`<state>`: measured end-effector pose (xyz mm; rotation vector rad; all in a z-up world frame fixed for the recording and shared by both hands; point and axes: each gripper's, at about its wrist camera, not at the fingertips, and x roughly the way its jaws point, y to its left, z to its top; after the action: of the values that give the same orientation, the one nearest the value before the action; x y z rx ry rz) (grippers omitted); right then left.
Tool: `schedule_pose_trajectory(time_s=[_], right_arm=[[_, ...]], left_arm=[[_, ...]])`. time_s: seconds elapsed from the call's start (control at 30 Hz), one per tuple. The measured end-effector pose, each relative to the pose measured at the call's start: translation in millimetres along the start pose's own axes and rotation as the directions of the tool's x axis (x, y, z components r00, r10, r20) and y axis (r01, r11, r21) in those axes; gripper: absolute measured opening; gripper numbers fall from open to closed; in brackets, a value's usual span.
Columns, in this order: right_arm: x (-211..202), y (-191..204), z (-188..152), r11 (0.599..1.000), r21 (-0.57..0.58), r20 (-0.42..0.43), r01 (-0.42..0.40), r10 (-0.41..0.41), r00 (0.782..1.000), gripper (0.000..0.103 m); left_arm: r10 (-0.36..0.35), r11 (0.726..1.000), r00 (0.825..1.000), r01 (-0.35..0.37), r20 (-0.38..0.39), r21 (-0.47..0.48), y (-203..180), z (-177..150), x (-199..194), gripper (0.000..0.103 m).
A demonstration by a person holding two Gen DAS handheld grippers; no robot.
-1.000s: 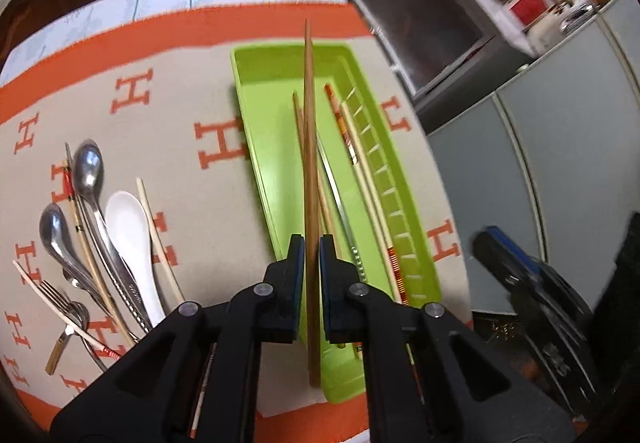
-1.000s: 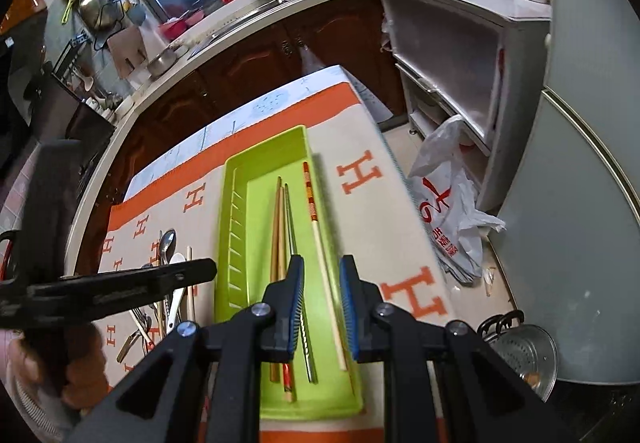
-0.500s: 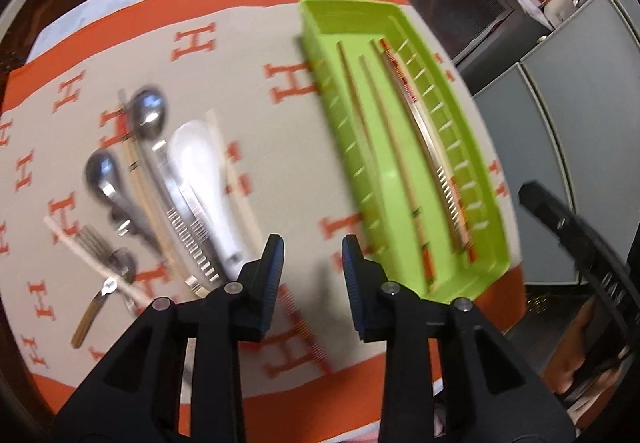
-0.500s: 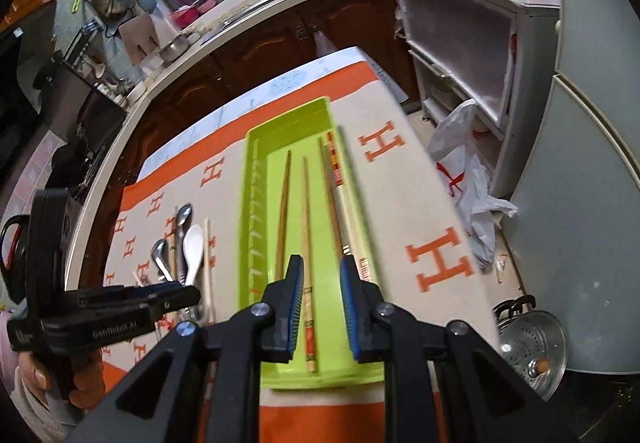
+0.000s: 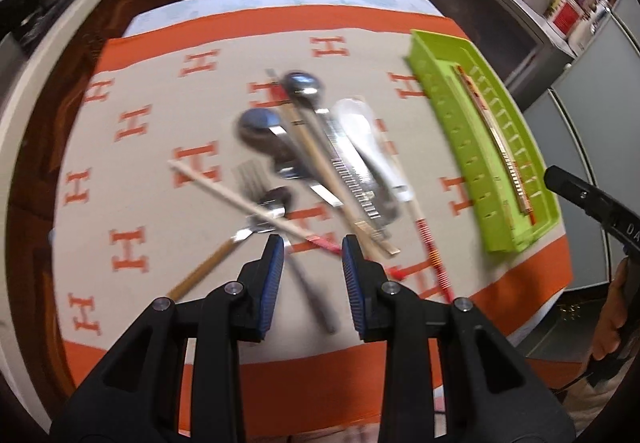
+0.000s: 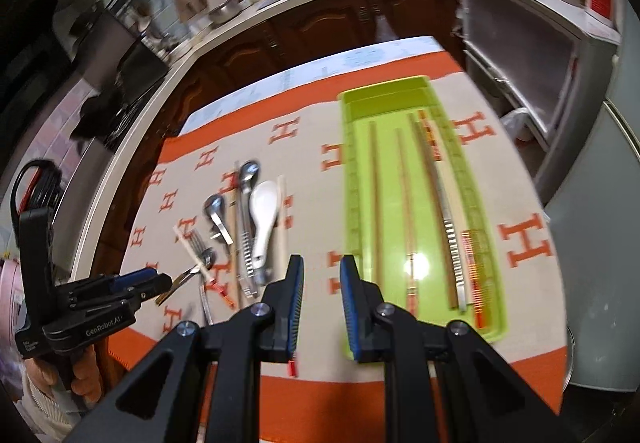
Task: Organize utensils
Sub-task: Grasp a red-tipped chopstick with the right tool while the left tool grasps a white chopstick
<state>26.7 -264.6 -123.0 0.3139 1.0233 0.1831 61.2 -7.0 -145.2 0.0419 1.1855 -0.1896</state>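
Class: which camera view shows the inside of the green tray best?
The right wrist view: it looks down into the green tray, showing its floor and the chopsticks lying lengthwise. The left wrist view catches the tray obliquely at the frame's edge, its near wall hiding much of the floor.

A cloth covers the tabletop. In the left wrist view, the tray lies at the right of the frame with chopsticks inside along its length. At centre frame a heap of utensils rests on the cloth: two spoons toward the top, a ladle-spoon to their right, a fork lower left, loose chopsticks crossing it.
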Motion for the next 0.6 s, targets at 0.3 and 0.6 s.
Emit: schedule_pose_trajectory(time_s=[0.3,0.6], right_arm=[[36,63,-8,0.993,-0.113,-0.091,-0.037,0.027,0.996,0.018],[88,91,-4,0.988,-0.145,-0.194,-0.060,0.031,0.981,0.018]], left_arm=[[0.023,0.997,1.000,-0.023,-0.005,-0.070,70,-33,0,0.027],[-0.067,0.985,0.997,0.061,-0.034,-0.162,102,-40,23,0.027]])
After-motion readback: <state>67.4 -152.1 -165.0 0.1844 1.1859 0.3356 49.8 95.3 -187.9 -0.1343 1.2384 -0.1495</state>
